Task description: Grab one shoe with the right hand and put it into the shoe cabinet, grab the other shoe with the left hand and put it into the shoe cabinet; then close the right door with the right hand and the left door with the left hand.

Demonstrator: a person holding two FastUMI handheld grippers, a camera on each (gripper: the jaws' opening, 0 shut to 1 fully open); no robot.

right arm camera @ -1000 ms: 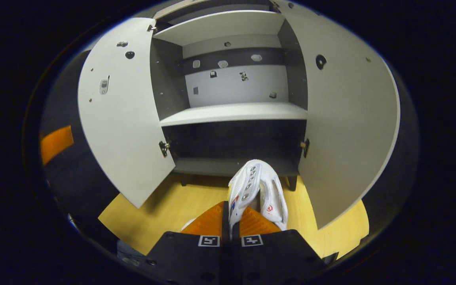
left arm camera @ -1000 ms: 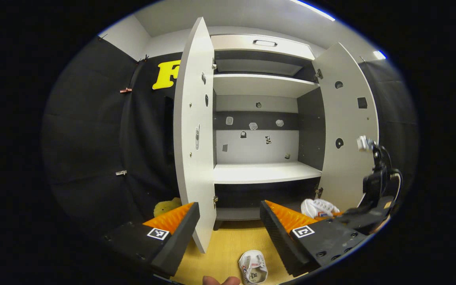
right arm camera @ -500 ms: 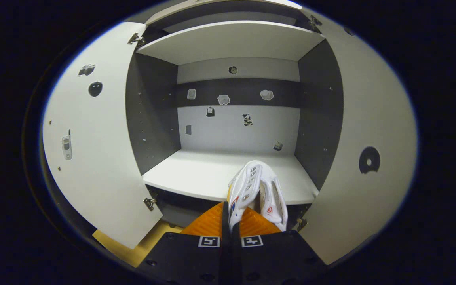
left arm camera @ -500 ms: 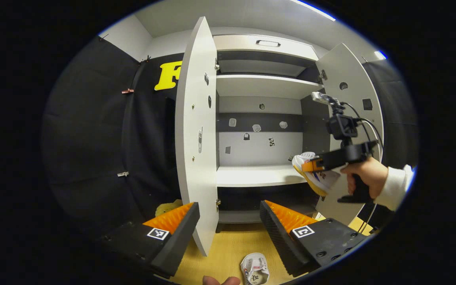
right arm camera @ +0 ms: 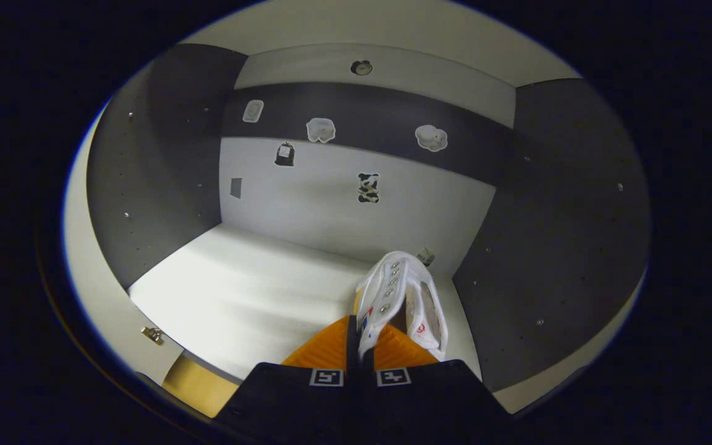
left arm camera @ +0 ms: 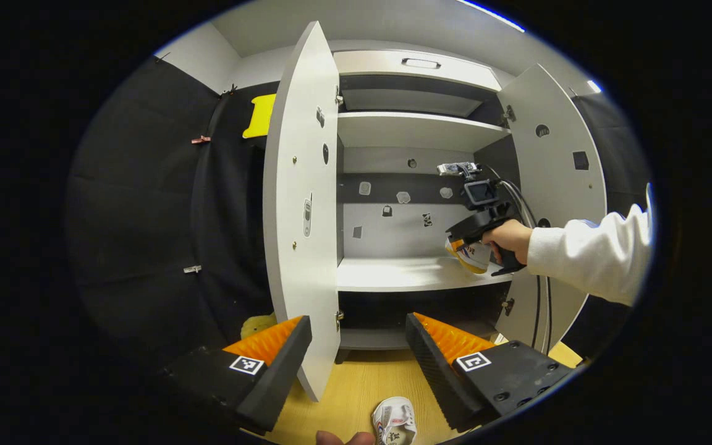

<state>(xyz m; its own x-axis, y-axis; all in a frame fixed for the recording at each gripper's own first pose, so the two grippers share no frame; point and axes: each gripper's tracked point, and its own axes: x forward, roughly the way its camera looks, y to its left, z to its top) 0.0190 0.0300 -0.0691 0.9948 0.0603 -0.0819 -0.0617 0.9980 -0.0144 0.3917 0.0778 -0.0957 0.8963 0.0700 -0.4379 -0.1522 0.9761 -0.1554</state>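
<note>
Bright overhead strip light (left arm camera: 492, 13), sharp focus, strong fisheye bending, dim shadowed edges.

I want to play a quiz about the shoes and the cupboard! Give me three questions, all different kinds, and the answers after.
1. True or false: both doors of the shoe cabinet are open.
2. Pick one. The shoe in the right gripper is: A) lying on the floor, B) held over the middle shelf, C) on the top shelf.
3. Fill in: the other shoe lies on the wooden ____, below the left gripper, whose fingers are apart.

Key: 1 true. 2 B: the held shoe is pinched between the fingers, inside the cabinet. 3 floor.
</note>
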